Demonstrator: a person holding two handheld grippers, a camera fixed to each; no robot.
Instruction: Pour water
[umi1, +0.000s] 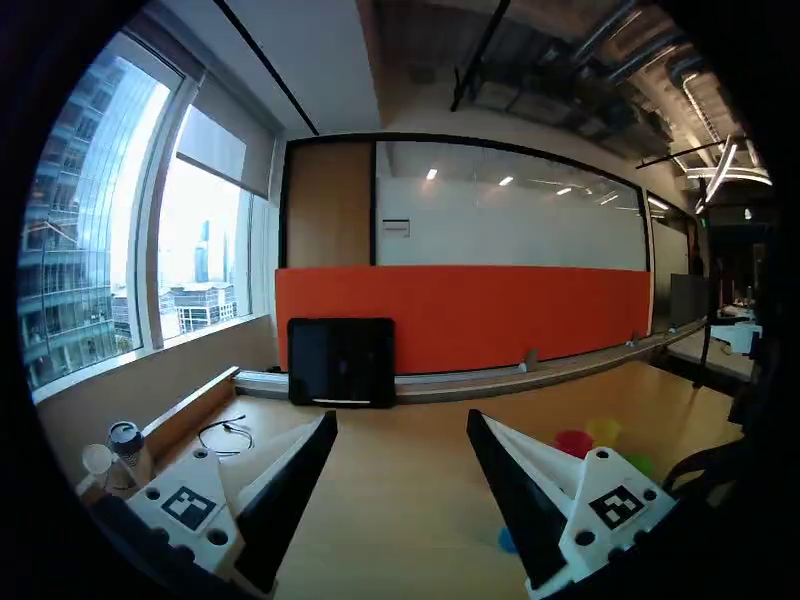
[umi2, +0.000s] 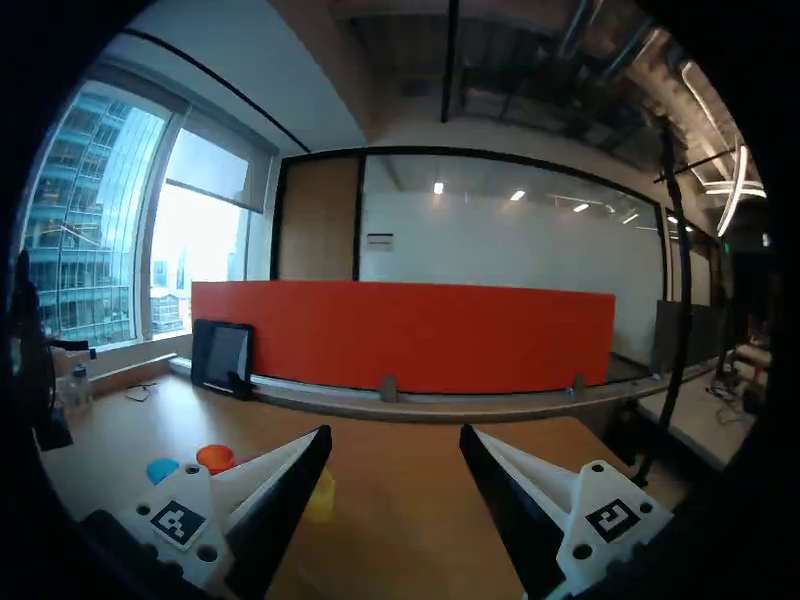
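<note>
Both grippers are held level over a wooden table, claws spread and holding nothing.
Left gripper view: my left gripper (umi1: 400, 415) points straight ahead above the table (umi1: 400, 520), fingers wide apart. A bottle (umi1: 128, 450) stands far left by the window ledge. A red cup (umi1: 573, 442), yellow cup (umi1: 603, 430) and blue cup (umi1: 507, 541) sit low right. Right gripper view: my right gripper (umi2: 393, 430) aims level at the orange partition (umi2: 400, 335), fingers wide apart. The yellow cup peeks from behind its left finger, the red cup and blue cup lie farther left, and the bottle is far left.
</note>
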